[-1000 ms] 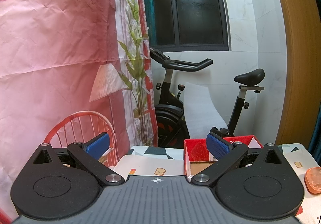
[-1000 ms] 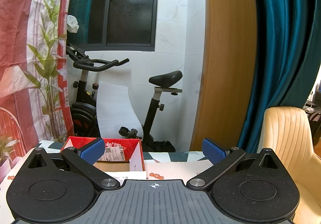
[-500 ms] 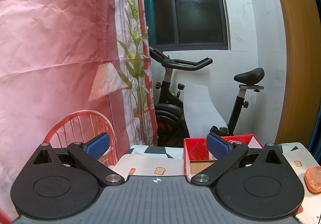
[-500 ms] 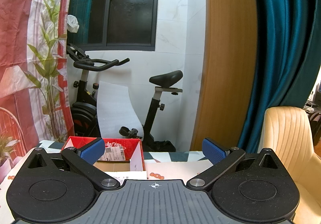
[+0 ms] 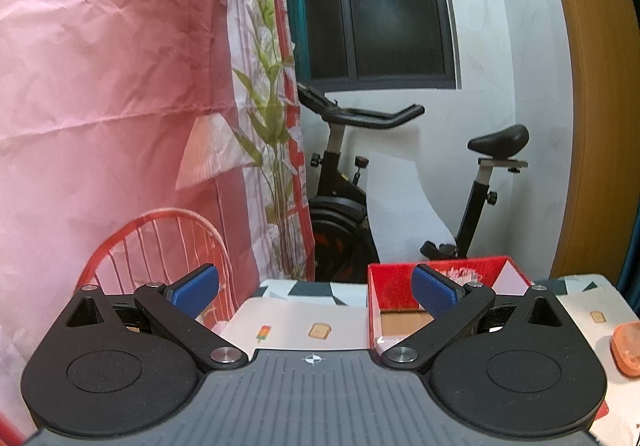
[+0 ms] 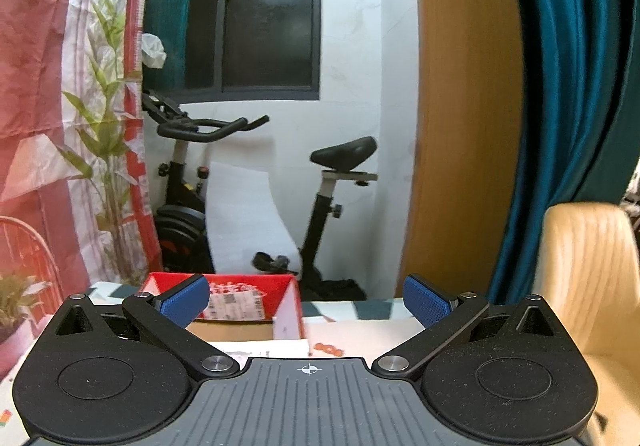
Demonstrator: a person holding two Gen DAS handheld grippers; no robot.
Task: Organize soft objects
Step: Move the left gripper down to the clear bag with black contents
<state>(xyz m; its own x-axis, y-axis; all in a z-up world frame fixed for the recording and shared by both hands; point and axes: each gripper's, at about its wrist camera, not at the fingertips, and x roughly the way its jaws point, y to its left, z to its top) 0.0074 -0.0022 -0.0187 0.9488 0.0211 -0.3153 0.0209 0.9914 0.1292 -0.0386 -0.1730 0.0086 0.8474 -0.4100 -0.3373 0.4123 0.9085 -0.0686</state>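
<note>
Above a patterned table (image 5: 280, 310), the left gripper (image 5: 316, 288) and right gripper (image 6: 306, 300) hang wide apart and empty, a red box (image 5: 440, 272) at one o'clock apparently bare, an orange soft piece (image 5: 628, 348) at three o'clock, sorting seemingly not begun

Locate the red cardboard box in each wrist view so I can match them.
Left wrist: red box at lower right of centre, behind the right blue pad.
Right wrist: red box at lower left of centre.
Shared landmark: exercise bike behind it.
</note>
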